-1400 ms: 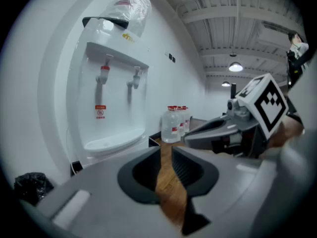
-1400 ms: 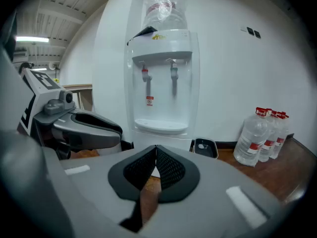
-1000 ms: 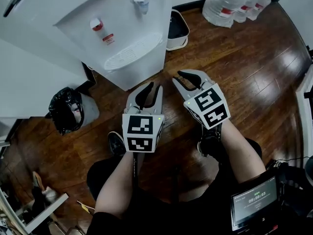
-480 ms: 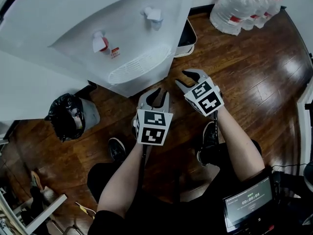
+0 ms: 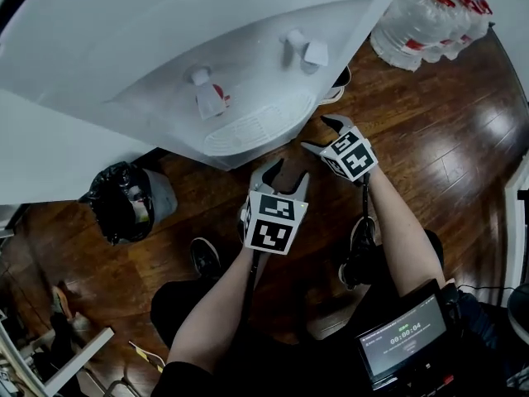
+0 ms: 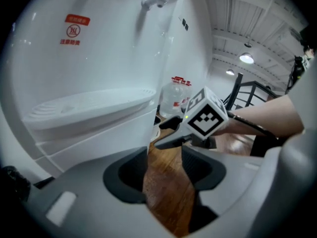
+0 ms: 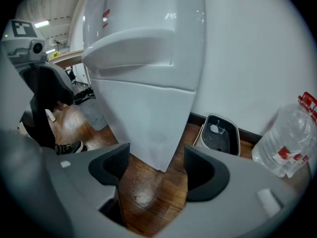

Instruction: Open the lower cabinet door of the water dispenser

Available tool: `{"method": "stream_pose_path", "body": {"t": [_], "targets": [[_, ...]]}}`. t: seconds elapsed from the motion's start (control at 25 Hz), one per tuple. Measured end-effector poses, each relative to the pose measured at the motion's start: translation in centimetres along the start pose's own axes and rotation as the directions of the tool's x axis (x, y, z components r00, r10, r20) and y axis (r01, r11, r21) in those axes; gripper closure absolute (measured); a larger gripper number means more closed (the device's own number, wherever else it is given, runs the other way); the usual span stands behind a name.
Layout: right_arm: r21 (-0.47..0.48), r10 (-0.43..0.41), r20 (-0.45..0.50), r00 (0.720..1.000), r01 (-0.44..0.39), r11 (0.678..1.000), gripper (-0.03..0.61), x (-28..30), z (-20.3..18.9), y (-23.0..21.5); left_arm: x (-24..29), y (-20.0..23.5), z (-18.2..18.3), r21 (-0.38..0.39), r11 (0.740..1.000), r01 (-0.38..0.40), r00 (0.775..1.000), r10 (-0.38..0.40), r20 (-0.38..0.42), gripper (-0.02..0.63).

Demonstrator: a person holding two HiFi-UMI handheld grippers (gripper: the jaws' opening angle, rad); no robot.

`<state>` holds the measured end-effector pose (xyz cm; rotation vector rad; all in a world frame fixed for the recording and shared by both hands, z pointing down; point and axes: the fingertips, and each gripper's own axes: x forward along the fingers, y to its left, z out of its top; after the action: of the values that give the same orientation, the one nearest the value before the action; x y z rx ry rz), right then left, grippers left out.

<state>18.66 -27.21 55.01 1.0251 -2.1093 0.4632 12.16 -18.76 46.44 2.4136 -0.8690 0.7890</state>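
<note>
The white water dispenser [image 5: 256,126] fills the upper left of the head view, its drip tray and two taps seen from above. Its lower cabinet front [image 7: 148,118] stands straight ahead in the right gripper view and at the left [image 6: 99,143] in the left gripper view. My left gripper [image 5: 287,174] hovers just in front of the dispenser's base, its jaws opening with only floor between them [image 6: 166,170]. My right gripper [image 5: 321,135] is to its right, close to the cabinet's corner, jaws also opening on nothing [image 7: 152,167]. Neither touches the door.
A bin lined with a black bag [image 5: 124,201] stands left of the dispenser. Big water bottles [image 5: 430,19] stand at the back right, a small white bin [image 7: 218,133] against the wall. The floor is dark wood. My shoes [image 5: 202,259] are below the grippers.
Both grippers have gone down and forward toward the dispenser's lower front. Their jaws, nearly shut before, now stand apart. The head camera has leaned in over the dispenser.
</note>
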Motion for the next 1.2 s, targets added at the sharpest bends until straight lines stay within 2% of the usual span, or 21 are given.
{"method": "stream_pose_path", "body": {"t": [0.16,0.28,0.4,0.52,0.6,0.72,0.8,0.92,1.0,1.2], "targets": [[0.016,0.021,0.041,0.999,-0.021,1.0,0.206,1.4,1.3,-1.5,0.1,0.7,0.4,-0.022,1.0,0.02,1.0,-0.021,-0.016,0.361],[-0.02,0.062,0.011,0.998,-0.062,0.998,0.19,2.9,1.1,-1.4,0.5,1.2,0.5,-0.058,0.998,0.034,0.999,-0.036,-0.03,0.336],[-0.055,0.096,-0.011,0.995,-0.096,0.994,0.173,4.1,1.0,-1.1,0.8,1.1,0.1,-0.068,0.996,0.055,0.997,-0.058,-0.054,0.336],[-0.063,0.089,0.032,0.996,-0.086,0.994,0.151,4.3,2.4,-1.3,0.9,0.7,-0.4,-0.057,0.996,0.073,0.994,-0.077,-0.076,0.336],[-0.105,0.1,0.036,0.994,-0.096,0.99,0.14,4.9,2.7,-1.3,0.7,0.7,-0.7,-0.051,0.996,0.071,0.993,-0.075,-0.087,0.336],[-0.205,0.112,-0.02,0.994,-0.114,0.972,0.112,5.6,2.4,-0.7,0.1,0.9,-1.5,-0.05,0.997,0.059,0.992,-0.064,-0.107,0.336],[-0.21,0.109,-0.025,0.994,-0.112,0.971,0.115,5.8,2.4,-0.9,-0.5,0.9,-1.7,-0.067,0.996,0.055,0.993,-0.062,-0.105,0.336],[-0.123,0.117,0.015,0.993,-0.115,0.986,0.115,5.7,2.5,-0.9,-1.5,0.2,-1.2,-0.103,0.992,0.074,0.992,-0.083,-0.09,0.336],[-0.1,0.115,0.022,0.993,-0.112,0.989,0.117,5.3,2.4,-0.7,-2.3,0.0,-0.9,-0.111,0.991,0.081,0.993,-0.09,-0.077,0.336],[-0.143,0.104,-0.026,0.994,-0.107,0.984,0.176,3.2,-0.2,0.4,-4.3,0.6,-2.5,-0.122,0.991,0.053,0.996,-0.062,-0.067,0.336]]}}
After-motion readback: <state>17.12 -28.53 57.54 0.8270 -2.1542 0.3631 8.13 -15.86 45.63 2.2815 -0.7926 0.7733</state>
